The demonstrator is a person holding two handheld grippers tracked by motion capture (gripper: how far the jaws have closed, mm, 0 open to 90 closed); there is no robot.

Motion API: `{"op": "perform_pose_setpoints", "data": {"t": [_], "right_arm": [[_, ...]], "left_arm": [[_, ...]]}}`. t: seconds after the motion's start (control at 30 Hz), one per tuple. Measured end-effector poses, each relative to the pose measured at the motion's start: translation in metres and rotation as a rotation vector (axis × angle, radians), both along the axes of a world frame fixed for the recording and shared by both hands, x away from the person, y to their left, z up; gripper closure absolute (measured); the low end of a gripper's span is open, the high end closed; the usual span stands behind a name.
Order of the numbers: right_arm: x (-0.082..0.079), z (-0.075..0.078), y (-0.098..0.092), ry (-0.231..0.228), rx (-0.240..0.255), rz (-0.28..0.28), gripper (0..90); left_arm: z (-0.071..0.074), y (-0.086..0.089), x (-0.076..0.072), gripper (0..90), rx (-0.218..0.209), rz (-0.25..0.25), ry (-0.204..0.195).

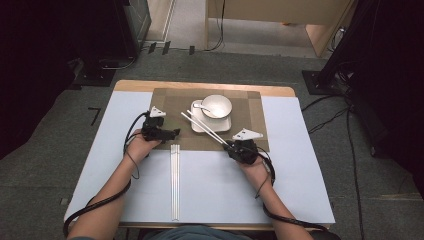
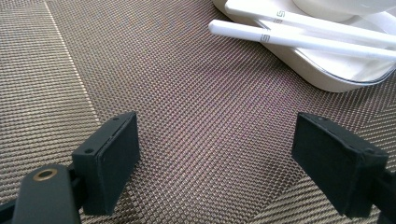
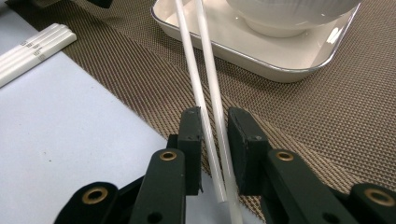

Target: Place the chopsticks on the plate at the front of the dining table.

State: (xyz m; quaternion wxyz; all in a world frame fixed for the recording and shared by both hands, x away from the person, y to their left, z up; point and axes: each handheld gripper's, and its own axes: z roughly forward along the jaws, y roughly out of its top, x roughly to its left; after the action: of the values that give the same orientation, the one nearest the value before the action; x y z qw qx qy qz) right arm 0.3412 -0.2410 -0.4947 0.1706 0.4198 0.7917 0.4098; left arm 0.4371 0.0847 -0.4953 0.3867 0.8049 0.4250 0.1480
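Note:
Two white chopsticks (image 1: pixel 205 127) slant from the white square plate (image 1: pixel 196 126) down toward the near right. My right gripper (image 1: pixel 227 145) is shut on their near ends. In the right gripper view the pair (image 3: pixel 205 70) runs between the pads of the right gripper (image 3: pixel 215 126), which press its sides. A white bowl (image 1: pixel 216 105) and a spoon (image 1: pixel 200 106) sit on the plate. My left gripper (image 1: pixel 175 133) rests on the woven brown placemat (image 1: pixel 170 100), left of the plate. In its own view, the left gripper (image 2: pixel 215 158) has its jaws wide apart over bare mat, with the chopstick tips (image 2: pixel 303 39) lying on the plate (image 2: pixel 327 77).
A second set of long white chopsticks (image 1: pixel 174 180) lies lengthwise on the pale blue table cover (image 1: pixel 300 165), between my forearms. Their ends (image 3: pixel 32 51) show in the right gripper view. Cables trail from both grippers toward the near edge. Dark stands and cables stand on the floor around the table.

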Motion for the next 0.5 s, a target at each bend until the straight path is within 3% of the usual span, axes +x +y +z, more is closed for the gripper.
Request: {"op": "perform_pose_setpoints", "data": {"t": [0.5], "right_arm": [[0.0030,0.0015,0.0017,0.017,0.006,-0.011,80.0]], "left_arm": [[-0.0005,0.0000,-0.0003,15.0,0.003,0.001,-0.001]]}}
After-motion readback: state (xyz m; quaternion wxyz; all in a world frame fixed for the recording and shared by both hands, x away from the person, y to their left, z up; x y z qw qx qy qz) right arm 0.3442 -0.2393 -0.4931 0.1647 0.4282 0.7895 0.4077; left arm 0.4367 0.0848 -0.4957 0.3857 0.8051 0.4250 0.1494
